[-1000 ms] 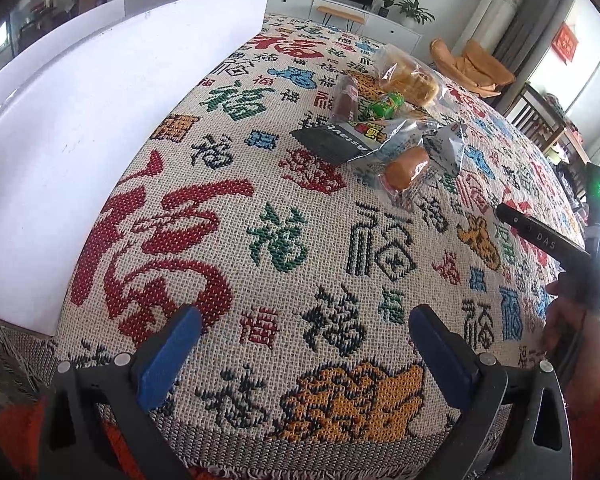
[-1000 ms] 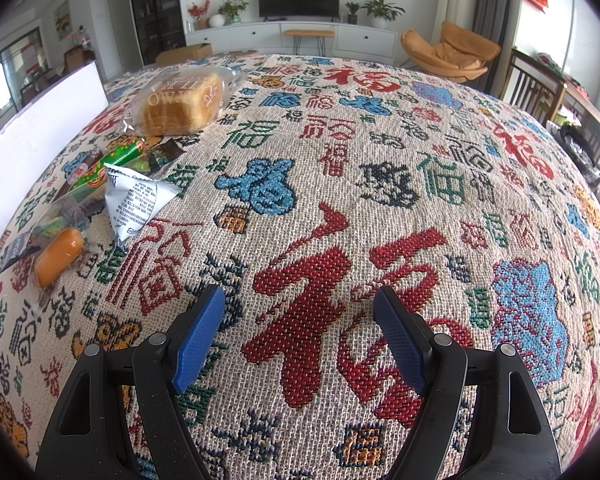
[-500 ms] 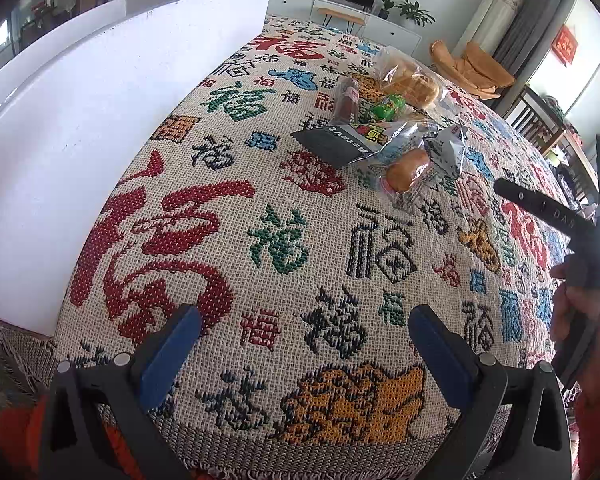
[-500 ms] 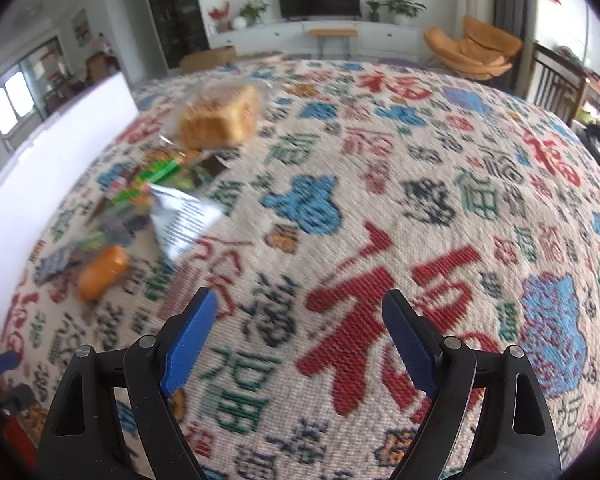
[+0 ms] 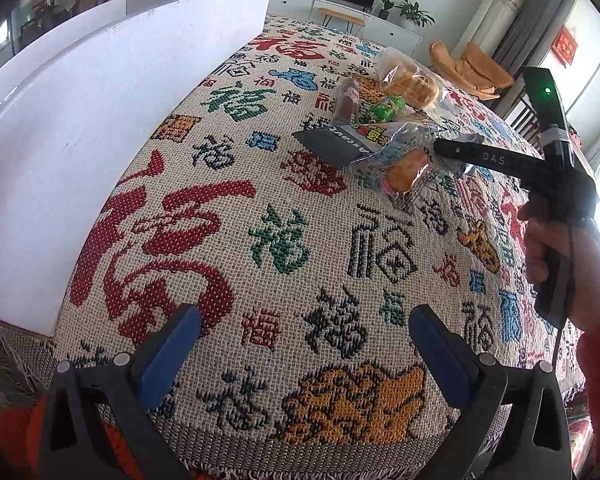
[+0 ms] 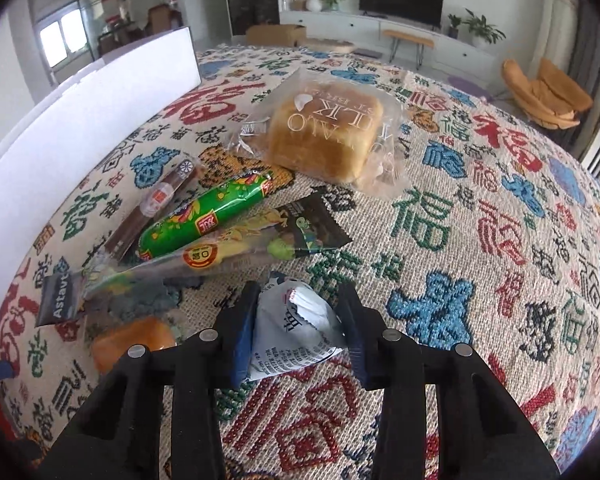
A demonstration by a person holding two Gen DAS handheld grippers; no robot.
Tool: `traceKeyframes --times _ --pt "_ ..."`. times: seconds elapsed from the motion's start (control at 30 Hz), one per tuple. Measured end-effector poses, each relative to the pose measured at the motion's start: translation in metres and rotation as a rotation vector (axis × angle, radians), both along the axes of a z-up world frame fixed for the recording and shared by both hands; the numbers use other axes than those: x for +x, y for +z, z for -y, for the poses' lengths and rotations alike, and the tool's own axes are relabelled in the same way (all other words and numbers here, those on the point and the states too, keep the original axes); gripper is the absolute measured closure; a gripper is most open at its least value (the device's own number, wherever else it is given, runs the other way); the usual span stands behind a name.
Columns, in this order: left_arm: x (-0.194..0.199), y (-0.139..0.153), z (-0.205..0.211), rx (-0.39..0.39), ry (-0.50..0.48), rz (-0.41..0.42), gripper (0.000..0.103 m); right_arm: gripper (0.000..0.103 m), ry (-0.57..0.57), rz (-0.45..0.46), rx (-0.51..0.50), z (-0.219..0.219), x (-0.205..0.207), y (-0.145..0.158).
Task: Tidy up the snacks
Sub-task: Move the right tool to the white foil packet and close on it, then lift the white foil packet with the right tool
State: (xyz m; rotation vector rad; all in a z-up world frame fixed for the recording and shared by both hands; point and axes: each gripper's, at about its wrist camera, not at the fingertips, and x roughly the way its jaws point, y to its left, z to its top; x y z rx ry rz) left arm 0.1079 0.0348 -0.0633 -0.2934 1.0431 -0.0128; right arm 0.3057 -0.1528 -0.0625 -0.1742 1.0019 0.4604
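Note:
A pile of snacks lies on the patterned cloth. In the right wrist view my right gripper has closed on a white and grey foil packet that sits between its blue pads. Beyond it lie a green sausage, a brown stick snack, a clear pouch with a dark end, an orange bun and a bagged loaf. In the left wrist view my left gripper is open and empty above the cloth near the front edge. The right gripper reaches into the pile there.
A tall white board stands along the left side of the table; it also shows in the right wrist view. The cloth's fringed front edge is just under my left gripper. A hand holds the right gripper.
My right gripper has moved left and forward into the snack pile and closed its jaws around the white foil packet. My left gripper has stayed in place, open.

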Motion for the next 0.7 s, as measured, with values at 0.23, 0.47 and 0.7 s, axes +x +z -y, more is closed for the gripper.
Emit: traceKeyframes --times 0.23,0.47,0.7 --pt "0.000 0.000 0.001 0.004 0.000 -0.001 0.000 0.066 0.002 -0.006 -0.032 0.043 -0.033 0.027" --pt "0.000 0.000 0.002 0.007 -0.003 -0.003 0.001 0.042 0.031 0.010 -0.116 0.068 -0.065 0.010" --pt "0.000 -0.001 0.002 0.016 -0.007 -0.008 0.000 0.027 -0.034 0.053 -0.023 0.083 -0.068 -0.001"
